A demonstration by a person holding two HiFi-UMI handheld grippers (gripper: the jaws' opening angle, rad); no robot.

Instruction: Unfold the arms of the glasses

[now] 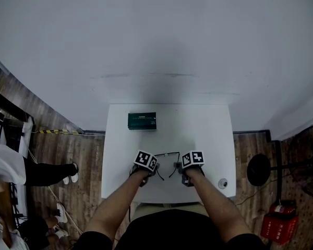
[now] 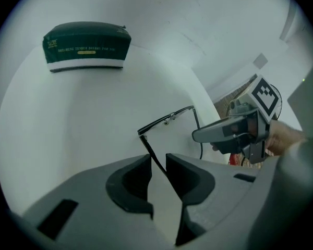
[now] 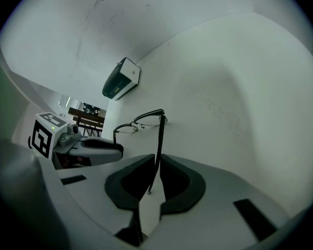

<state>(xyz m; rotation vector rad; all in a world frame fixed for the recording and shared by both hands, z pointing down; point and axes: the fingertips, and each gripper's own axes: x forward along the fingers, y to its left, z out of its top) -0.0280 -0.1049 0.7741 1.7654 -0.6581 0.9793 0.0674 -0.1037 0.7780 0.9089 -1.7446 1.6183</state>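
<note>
Thin black-framed glasses [image 1: 167, 158] hang between my two grippers near the front of the white table [image 1: 208, 129]. In the left gripper view the glasses' front [image 2: 167, 120] runs across, and one arm [image 2: 155, 160] slants down from its hinge into my left gripper [image 2: 158, 163]. That gripper's jaws stand apart, with a gap wider than the arm. In the right gripper view the other arm [image 3: 159, 139] drops straight from the front [image 3: 141, 120] into my right gripper [image 3: 157, 163], which is shut on it. Both arms stand out from the front.
A dark green glasses case [image 1: 142, 121] lies at the back of the table, also seen as the case [image 2: 86, 46] in the left gripper view. A small round object [image 1: 223, 183] sits at the front right corner. A person's legs [image 1: 47, 173], a fan [image 1: 308, 171] and a red canister [image 1: 277, 225] flank the table.
</note>
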